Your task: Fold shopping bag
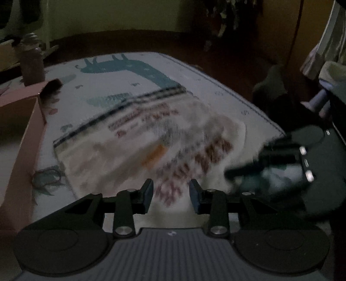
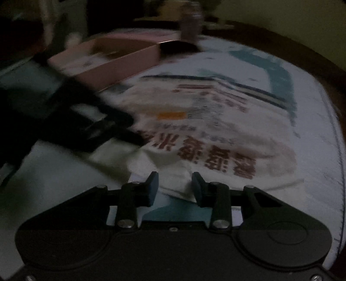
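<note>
Both the left gripper [image 1: 170, 192] and right gripper [image 2: 175, 187] are hovering, fingers spread and empty, over the thin, limp, probably slippery shopping bag [image 2: 216, 134], best pinched at its near edge.

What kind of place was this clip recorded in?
Probably a dim room at home: a children's play mat with a giraffe print, a pink cardboard box, and a plant by the wall.

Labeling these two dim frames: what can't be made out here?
- Shopping bag print: motion-blurred in the left wrist view; only large red characters show in the right wrist view.
- Right hand-held gripper, seen from the left wrist view: dark, smeared; contact with the bag unclear.
- Pink box contents: shadowed inside, both views.
- Bottle behind the box: label lost to darkness.
</note>
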Demonstrator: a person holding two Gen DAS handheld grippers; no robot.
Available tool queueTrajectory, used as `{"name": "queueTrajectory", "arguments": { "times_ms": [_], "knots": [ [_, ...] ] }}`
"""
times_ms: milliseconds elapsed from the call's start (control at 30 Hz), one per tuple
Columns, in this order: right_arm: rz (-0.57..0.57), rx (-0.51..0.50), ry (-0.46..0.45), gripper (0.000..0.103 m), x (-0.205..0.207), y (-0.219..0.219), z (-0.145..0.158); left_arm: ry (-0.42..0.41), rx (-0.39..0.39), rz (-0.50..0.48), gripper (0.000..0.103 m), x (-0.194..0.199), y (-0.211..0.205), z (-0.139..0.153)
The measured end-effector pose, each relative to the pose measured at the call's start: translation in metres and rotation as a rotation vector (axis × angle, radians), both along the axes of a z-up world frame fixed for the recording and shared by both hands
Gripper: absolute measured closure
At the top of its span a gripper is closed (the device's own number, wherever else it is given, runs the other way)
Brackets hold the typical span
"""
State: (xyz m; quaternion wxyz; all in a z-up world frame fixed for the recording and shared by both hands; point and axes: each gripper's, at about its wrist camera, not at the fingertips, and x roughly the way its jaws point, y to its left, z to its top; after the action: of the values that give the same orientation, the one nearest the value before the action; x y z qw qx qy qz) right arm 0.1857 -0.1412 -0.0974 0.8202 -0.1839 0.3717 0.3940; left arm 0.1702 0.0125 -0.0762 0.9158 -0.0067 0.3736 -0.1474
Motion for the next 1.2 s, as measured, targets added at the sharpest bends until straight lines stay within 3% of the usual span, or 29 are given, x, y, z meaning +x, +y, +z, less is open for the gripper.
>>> {"name": "queueTrajectory", "arguments": {
  "times_ms": [133, 300, 367, 433, 533, 600, 700, 800, 900, 1033, 1100, 1200],
  "knots": [
    [0.018, -0.016, 0.056, 0.068, -0.003, -0.015, 0.003, 0.017, -0.025, 0.002, 0.068, 0.003, 0.005, -0.004],
    [-0.130, 0.079, 0.049, 0.068, 0.003, -0.049, 0.020, 0.044, 0.088, -0.071, 0.066, -0.003, -0.021, -0.014],
    [-0.210, 0.146, 0.012, 0.068, 0.007, -0.062, 0.030, 0.068, 0.057, -0.089, 0.065, -0.012, -0.033, -0.013],
    [-0.256, 0.148, -0.011, 0.068, 0.010, -0.065, 0.032, 0.102, 0.039, -0.134, 0.065, -0.023, -0.050, -0.009],
    [-0.250, 0.121, -0.029, 0.068, 0.011, -0.061, 0.031, 0.192, -0.091, -0.196, 0.065, -0.031, -0.055, -0.001],
    [-0.222, 0.104, -0.044, 0.068, 0.007, -0.057, 0.031, 0.146, -0.078, -0.176, 0.065, -0.035, -0.050, 0.006],
    [-0.198, 0.107, -0.065, 0.074, 0.010, -0.049, 0.030, -0.032, -0.024, -0.105, 0.065, -0.035, -0.035, 0.024],
    [-0.146, 0.080, -0.063, 0.080, 0.015, -0.033, 0.019, -0.095, -0.064, -0.027, 0.065, -0.015, -0.016, 0.027],
    [-0.092, 0.044, -0.058, 0.081, 0.019, -0.016, 0.006, -0.079, -0.020, -0.020, 0.065, 0.013, -0.015, 0.017],
    [-0.057, -0.014, -0.064, 0.083, 0.015, -0.007, -0.007, 0.001, 0.084, -0.107, 0.065, 0.044, -0.038, -0.008],
    [-0.058, -0.015, -0.061, 0.083, 0.015, -0.009, -0.007, -0.016, 0.155, -0.142, 0.062, 0.055, -0.049, -0.016],
    [-0.064, -0.008, -0.058, 0.083, 0.015, -0.011, -0.006, -0.016, 0.169, -0.113, 0.061, 0.084, -0.046, -0.022]
  ]
}}
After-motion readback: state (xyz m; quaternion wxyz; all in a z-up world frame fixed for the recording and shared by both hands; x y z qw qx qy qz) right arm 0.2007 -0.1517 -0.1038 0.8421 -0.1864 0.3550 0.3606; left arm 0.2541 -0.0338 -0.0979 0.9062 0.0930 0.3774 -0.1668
